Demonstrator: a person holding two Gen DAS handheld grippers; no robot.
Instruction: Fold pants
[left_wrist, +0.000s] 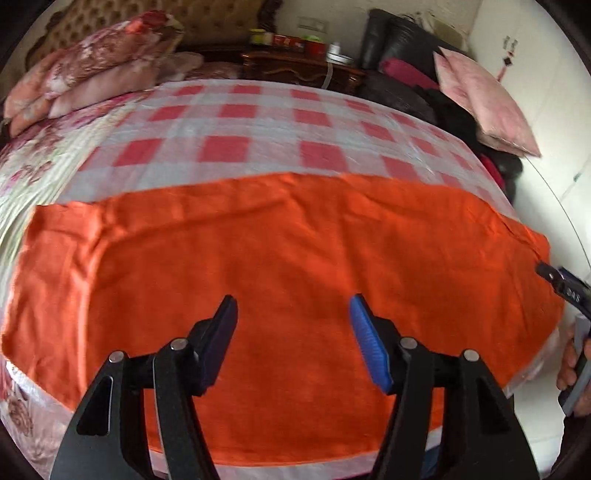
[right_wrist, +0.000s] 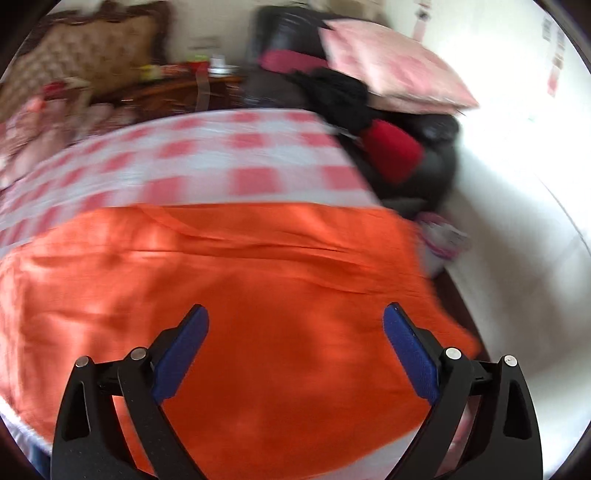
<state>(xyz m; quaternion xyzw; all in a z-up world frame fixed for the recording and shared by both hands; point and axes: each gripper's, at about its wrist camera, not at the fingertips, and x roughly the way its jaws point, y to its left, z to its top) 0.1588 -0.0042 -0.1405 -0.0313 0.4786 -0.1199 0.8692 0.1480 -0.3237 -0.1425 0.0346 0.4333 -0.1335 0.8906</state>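
Orange pants lie spread flat as a wide rectangle across the near part of the bed; they also fill the lower half of the right wrist view. My left gripper is open and empty, above the near middle of the pants. My right gripper is open and empty, above the pants near their right end. In the left wrist view the right gripper shows at the pants' right edge. The right wrist view is blurred.
The bed has a red and white checked sheet beyond the pants. Floral pillows lie at the far left. A wooden nightstand with jars stands behind. A dark chair with a pink pillow and clothes stands at the right.
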